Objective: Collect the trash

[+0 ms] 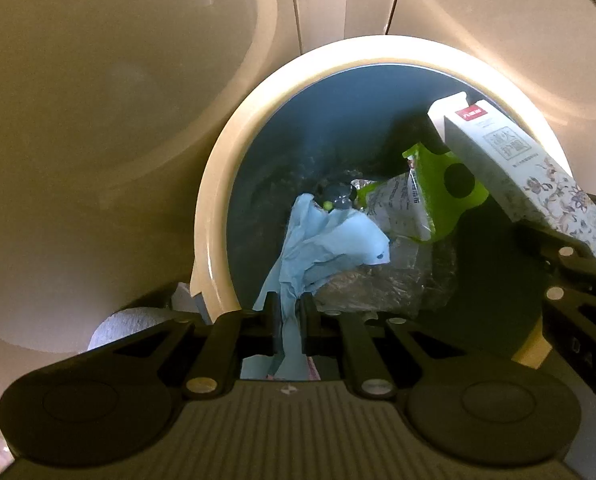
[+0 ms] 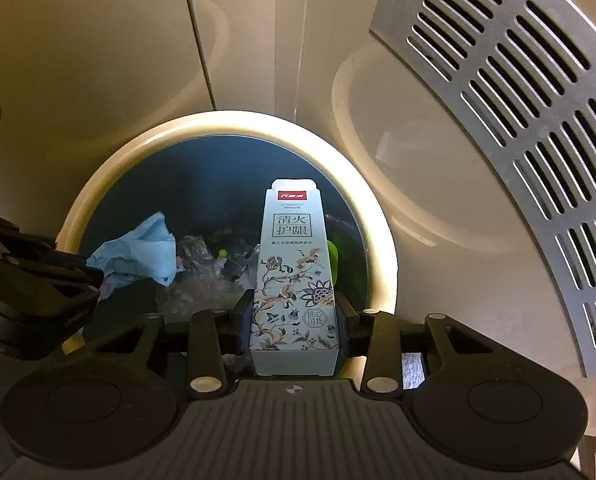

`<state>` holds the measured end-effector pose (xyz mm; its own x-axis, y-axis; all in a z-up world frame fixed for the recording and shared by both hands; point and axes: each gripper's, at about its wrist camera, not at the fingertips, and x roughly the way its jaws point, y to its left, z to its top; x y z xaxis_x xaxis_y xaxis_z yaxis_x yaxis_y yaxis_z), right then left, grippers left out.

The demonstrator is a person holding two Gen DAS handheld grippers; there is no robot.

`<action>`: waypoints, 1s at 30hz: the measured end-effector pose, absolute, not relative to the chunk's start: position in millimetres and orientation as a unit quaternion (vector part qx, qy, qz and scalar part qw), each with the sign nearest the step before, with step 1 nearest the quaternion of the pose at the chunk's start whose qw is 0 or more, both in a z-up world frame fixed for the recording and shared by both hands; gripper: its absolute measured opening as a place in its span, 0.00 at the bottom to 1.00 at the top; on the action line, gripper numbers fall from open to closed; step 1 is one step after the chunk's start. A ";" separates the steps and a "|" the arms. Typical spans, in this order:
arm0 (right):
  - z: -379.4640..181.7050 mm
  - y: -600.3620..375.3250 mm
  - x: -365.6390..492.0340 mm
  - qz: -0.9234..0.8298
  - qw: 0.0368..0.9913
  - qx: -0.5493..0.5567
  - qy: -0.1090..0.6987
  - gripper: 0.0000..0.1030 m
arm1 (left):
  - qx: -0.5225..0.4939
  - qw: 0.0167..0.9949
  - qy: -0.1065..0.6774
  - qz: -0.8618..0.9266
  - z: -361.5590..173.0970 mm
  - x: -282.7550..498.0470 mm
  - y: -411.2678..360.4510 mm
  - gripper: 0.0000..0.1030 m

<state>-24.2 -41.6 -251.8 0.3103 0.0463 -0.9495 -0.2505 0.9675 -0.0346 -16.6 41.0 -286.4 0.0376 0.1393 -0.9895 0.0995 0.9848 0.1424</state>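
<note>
**Inspector:** Report on the left claw (image 1: 289, 316).

**Assistant:** It points down into the round bin (image 1: 217, 184), which has a cream rim and a dark inside. Its jaws stand almost together, clenched on a strip of crumpled blue paper (image 1: 330, 240). The rest of the paper hangs from the jaws inside the bin's mouth.

**Inspector:** And the right claw (image 2: 293, 312)?

**Assistant:** It is grasping a tall, pale box (image 2: 293, 248) with flower print and a red label. The pads press on the two sides of the box near its lower end. The top end of the box points forward over the bin's opening, on the right side as the left camera sees it.

**Inspector:** What is in the bin?

**Assistant:** A green wrapper (image 1: 446, 188) with printed text lies below the box. Crumpled clear plastic (image 1: 378, 280) lies under the blue paper. Beside the top of the paper there is a small dark round item (image 1: 338, 196); I cannot tell what it is.

**Inspector:** What surrounds it?

**Assistant:** Cream panels behind the bin, and a slotted metal grille (image 2: 538, 120) to the right.
</note>
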 end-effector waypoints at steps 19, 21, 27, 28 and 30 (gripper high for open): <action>-176.0 -64.1 -70.6 0.125 0.839 -0.045 0.527 0.94 | 0.127 0.796 0.591 0.025 -189.4 -74.8 44.0 0.99; -157.9 -63.9 -88.6 0.136 0.855 -0.054 0.497 0.96 | 0.129 0.804 0.579 0.035 -172.0 -88.7 40.9 0.99; -132.9 -72.2 -135.9 0.144 0.882 -0.049 0.446 0.98 | 0.120 0.819 0.560 0.040 -141.7 -124.9 42.4 1.00; -130.5 -73.6 -140.6 0.146 0.884 -0.047 0.443 0.98 | 0.122 0.821 0.556 0.040 -139.1 -129.7 39.6 1.00; -125.2 -75.2 -143.6 0.146 0.886 -0.043 0.438 0.98 | 0.130 0.826 0.547 0.043 -133.9 -134.6 35.9 0.99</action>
<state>-143.6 -75.2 -125.2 0.5740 0.2207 -0.7886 -0.2956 0.9539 0.0518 -134.6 35.9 -133.9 0.3983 0.2127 -0.8922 0.0711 0.9626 0.2613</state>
